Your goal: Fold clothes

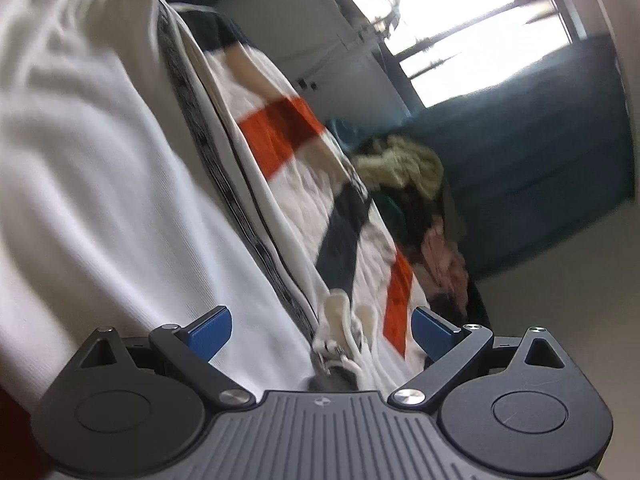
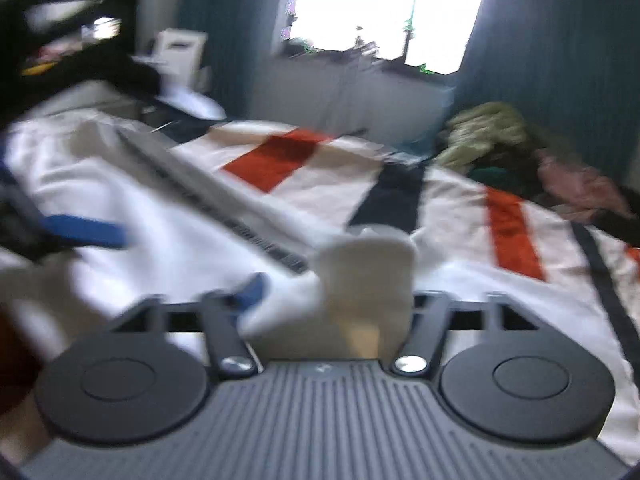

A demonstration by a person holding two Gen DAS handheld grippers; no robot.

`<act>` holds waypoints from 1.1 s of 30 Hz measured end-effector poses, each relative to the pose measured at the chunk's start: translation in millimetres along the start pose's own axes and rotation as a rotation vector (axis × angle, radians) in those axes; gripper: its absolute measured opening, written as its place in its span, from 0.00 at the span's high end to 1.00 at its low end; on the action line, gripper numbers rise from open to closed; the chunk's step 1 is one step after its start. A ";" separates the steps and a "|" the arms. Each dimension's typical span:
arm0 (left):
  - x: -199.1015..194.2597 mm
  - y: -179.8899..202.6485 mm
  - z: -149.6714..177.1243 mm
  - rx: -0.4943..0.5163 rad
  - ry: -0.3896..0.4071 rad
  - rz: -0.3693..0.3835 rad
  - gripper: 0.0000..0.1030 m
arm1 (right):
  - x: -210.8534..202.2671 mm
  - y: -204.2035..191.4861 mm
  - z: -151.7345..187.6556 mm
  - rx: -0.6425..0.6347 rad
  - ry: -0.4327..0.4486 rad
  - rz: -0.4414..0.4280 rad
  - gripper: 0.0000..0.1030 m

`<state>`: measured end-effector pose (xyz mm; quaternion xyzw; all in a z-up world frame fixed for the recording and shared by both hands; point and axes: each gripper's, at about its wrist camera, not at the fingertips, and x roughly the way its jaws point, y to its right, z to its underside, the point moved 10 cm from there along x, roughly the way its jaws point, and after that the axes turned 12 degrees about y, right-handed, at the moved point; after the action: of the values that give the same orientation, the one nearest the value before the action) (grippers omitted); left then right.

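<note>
A white garment (image 1: 100, 160) with a dark patterned side stripe (image 1: 224, 184) lies on the bed, its gathered waistband at the top left. My left gripper (image 1: 323, 330) is open, blue pads wide apart, low over the garment's edge, where a white cord end (image 1: 340, 320) lies between them. In the blurred right wrist view, my right gripper (image 2: 336, 292) is shut on a bunched fold of the white garment (image 2: 368, 276), which hides its right finger. A blue finger of the left gripper (image 2: 84, 232) shows at the left over the cloth.
The bed carries a white bedspread (image 2: 440, 208) with orange and navy patches. A pile of other clothes (image 2: 500, 140), yellowish, dark and pink, lies at its far right corner. Blue curtains (image 2: 560, 60), a bright window and a white cabinet stand behind.
</note>
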<state>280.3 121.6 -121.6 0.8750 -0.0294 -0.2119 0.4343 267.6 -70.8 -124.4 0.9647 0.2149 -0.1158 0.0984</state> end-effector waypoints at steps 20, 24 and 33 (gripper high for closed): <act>19.3 30.5 81.2 0.311 -0.107 0.066 0.12 | -127.1 148.9 28.1 0.482 -0.063 0.219 0.18; 14.6 31.0 82.1 0.318 -0.095 0.078 0.12 | -117.4 167.4 44.9 0.519 -0.066 0.277 0.18; 9.5 28.1 83.8 0.314 -0.059 0.097 0.18 | -100.4 182.5 78.9 0.592 -0.125 0.315 0.44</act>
<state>259.5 39.3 -147.8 0.9231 -0.1172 -0.2089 0.3007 244.7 -291.2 -147.5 0.9638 0.0139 -0.2157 -0.1562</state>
